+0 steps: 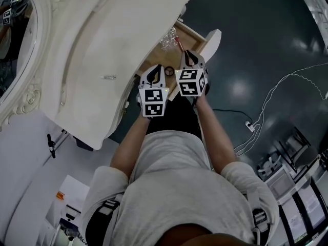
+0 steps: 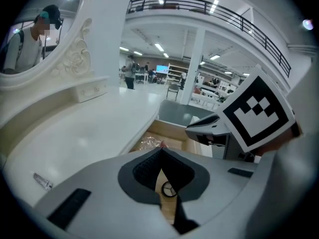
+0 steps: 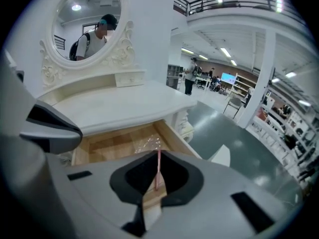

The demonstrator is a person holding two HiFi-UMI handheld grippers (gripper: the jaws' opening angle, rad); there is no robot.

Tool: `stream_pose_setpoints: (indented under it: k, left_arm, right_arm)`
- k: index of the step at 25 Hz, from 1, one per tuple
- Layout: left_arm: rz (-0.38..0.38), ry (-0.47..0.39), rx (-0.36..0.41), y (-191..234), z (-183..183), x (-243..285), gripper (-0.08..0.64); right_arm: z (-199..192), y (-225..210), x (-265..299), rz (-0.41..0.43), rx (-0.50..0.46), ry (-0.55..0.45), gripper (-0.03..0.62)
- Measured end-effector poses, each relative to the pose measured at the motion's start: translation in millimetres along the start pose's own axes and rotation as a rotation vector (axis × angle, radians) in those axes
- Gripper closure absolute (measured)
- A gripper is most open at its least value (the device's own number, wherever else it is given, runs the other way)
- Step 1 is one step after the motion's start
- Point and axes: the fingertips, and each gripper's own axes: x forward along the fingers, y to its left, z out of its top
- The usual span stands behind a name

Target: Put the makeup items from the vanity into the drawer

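The vanity's wooden drawer point(image 1: 197, 35) stands pulled out, and both grippers hover over it. My right gripper point(image 1: 188, 53) is shut on a thin pink makeup stick point(image 3: 157, 171), whose tip point(image 1: 178, 42) pokes out over the drawer. My left gripper point(image 1: 156, 68) is beside it, shut with nothing between its pads point(image 2: 144, 171). A black ring point(image 1: 169, 71) lies on the drawer bottom under the left gripper point(image 2: 160, 153), next to a crinkled clear wrapper point(image 1: 168, 36). One small clear tube point(image 1: 108, 77) lies on the white vanity top point(image 1: 97, 45).
An oval mirror point(image 3: 87, 21) in an ornate white frame rises behind the vanity top. The drawer's white front panel point(image 1: 212, 40) juts out over the dark glossy floor point(image 1: 266, 40). White cables point(image 1: 266, 106) trail across the floor to my right.
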Motion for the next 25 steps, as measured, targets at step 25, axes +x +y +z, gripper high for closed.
stream_pose_setpoints:
  k: [25]
  left_arm:
    - [0.131, -0.119, -0.146, 35, 44, -74, 0.554]
  right_arm:
    - [95, 72, -80, 0.284, -0.021, -0.284, 0.577]
